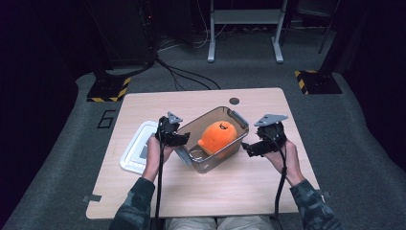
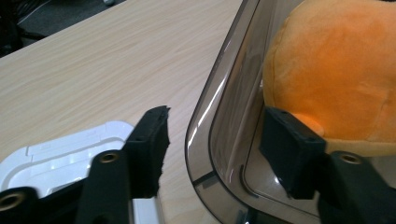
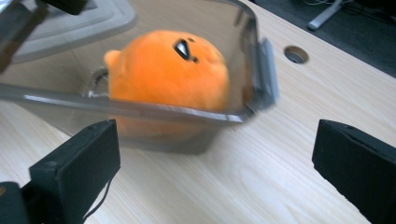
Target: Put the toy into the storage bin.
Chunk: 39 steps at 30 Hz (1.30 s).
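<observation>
A clear smoky plastic container (image 1: 238,120) stands in the middle of the wooden table (image 1: 249,187) with an orange plush toy (image 1: 218,134) inside it. My left gripper (image 1: 181,140) is at the container's left end. In the left gripper view its jaws (image 2: 217,114) straddle the container wall (image 2: 233,70), one outside and one inside beside the plush (image 2: 336,70), with gaps on both sides, so it is open. My right gripper (image 1: 246,147) hangs just right of the container, open wide. In the right gripper view nothing lies between its jaws (image 3: 217,135), and the container (image 3: 140,109) and plush (image 3: 168,70) sit beyond them.
A white lid (image 1: 136,148) lies flat on the table to the left of the container, close under my left hand; it also appears as the white lid (image 2: 60,154) below the left jaw. A round cable hole (image 1: 234,101) sits near the table's far edge. Bare tabletop lies in front.
</observation>
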Each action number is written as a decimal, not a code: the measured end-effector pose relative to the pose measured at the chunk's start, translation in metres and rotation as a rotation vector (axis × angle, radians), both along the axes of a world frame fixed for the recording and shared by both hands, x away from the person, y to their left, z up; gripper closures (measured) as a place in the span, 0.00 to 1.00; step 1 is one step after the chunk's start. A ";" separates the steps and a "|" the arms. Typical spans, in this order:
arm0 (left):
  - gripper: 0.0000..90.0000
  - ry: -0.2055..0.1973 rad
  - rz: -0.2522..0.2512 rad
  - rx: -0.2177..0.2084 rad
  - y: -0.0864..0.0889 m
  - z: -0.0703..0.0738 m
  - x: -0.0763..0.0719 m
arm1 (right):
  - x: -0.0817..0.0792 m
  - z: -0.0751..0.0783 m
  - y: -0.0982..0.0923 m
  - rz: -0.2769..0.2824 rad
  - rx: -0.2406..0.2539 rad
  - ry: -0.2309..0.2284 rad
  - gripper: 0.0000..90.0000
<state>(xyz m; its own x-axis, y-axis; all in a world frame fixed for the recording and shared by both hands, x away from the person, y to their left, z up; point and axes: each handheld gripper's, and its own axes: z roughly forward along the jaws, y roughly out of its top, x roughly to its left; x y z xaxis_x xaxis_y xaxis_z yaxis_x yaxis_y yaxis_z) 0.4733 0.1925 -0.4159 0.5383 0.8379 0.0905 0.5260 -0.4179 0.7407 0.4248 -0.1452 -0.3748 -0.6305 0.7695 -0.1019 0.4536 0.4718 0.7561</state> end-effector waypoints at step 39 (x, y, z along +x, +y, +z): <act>0.02 -0.057 0.101 -0.159 0.063 0.029 -0.019 | -0.011 -0.154 -0.092 -0.248 0.049 0.114 0.00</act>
